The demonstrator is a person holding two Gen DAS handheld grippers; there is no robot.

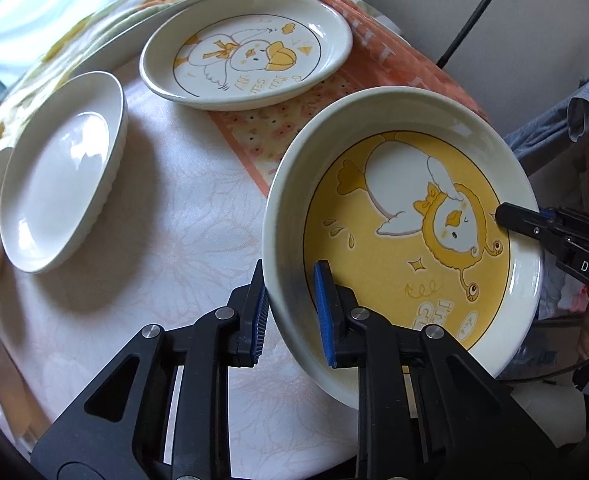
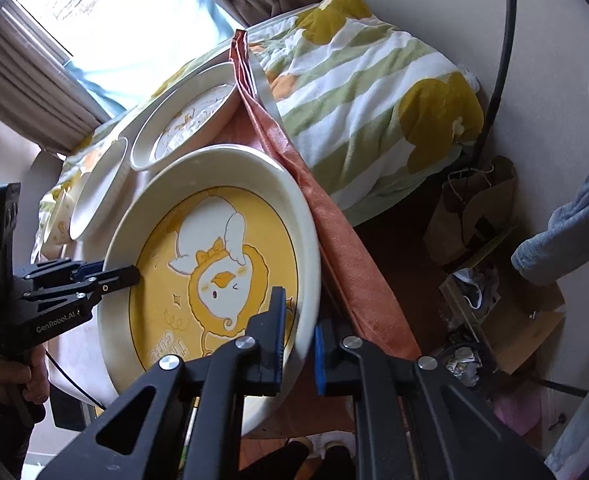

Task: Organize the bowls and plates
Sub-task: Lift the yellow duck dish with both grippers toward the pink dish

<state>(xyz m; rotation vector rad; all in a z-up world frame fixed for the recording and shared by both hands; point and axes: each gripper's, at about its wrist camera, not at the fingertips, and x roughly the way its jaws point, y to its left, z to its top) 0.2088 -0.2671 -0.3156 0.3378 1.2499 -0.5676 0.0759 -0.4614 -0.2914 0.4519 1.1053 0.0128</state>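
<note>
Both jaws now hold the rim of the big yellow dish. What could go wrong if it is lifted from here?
1. The yellow dish is held only at its rim by the left gripper and the right gripper; uneven lifting could let it slip.
2. It sits near the table edge, so a slip may drop it to the floor.
3. Swinging it could hit the duck plate or the white dish.

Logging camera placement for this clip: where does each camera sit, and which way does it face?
Left wrist: on the left tongs, looking steeply down at the table; its own fingers clamp the yellow duck plate rim; right tongs enter opposite.
Right wrist: on the right tongs, angled down across the yellow duck plate toward the window; own fingers on the rim; left tongs and a hand show.
Shared: that plate, the white duck plate, the plain white dish.
</note>
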